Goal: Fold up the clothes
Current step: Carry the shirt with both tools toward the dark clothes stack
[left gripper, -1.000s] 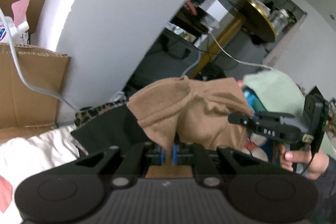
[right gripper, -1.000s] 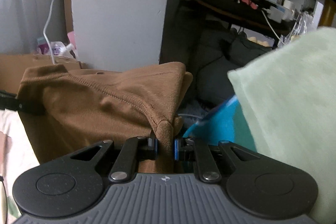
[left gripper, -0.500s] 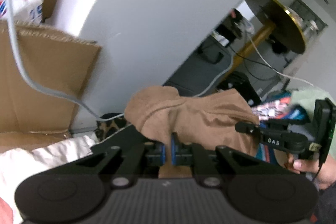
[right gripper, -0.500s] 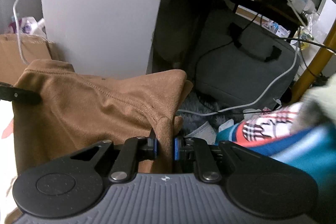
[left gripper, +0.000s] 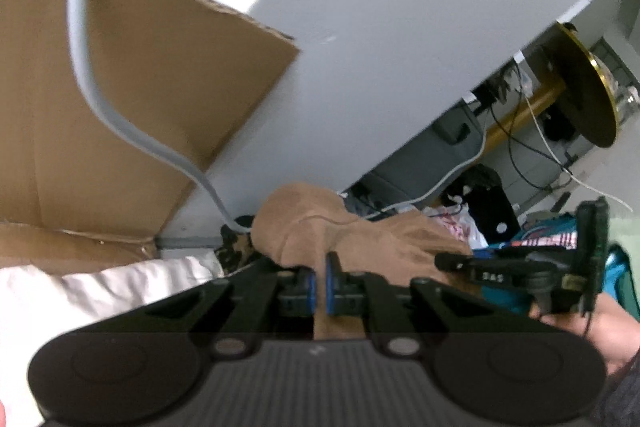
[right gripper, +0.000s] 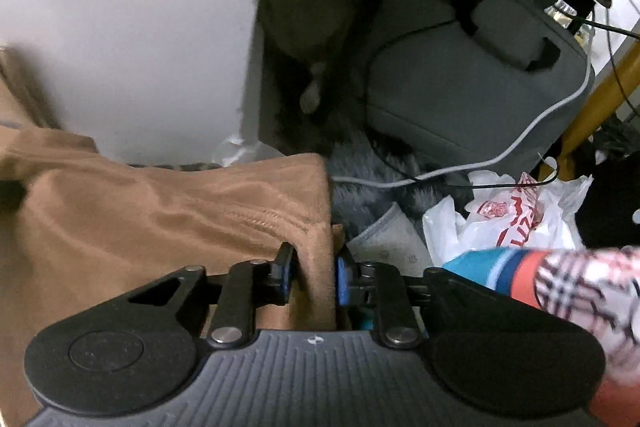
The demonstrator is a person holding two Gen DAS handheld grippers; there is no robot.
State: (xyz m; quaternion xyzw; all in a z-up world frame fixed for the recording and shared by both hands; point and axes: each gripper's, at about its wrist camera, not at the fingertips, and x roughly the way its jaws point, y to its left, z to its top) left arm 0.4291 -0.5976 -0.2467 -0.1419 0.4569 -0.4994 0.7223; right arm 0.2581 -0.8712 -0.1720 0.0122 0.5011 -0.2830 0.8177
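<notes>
The left tool (left gripper: 319, 285) is pinching the brown garment (right gripper: 168, 211) at one corner to keep it taut, while the right tool (right gripper: 312, 277), at three o'clock, is spreading, its pads loosening around the opposite corner.

Left wrist view: white crumpled sheet (left gripper: 100, 291) covers the bearing surface at 8 o'clock. Leopard-print cloth (left gripper: 234, 247) lies on its far edge, at 9 o'clock from the brown garment (left gripper: 360, 239) and touching it. Whether the garment rests on the sheet: cannot tell.

Right wrist view: floor beyond, mostly covered. Grey furry rug (right gripper: 372, 167) near centre. Grey case (right gripper: 480, 87) stands at 1 o'clock from the rug. White plastic bag with red print (right gripper: 512, 219) at 4 o'clock. Grey cable (right gripper: 520, 143) runs over the rug and against the case.
</notes>
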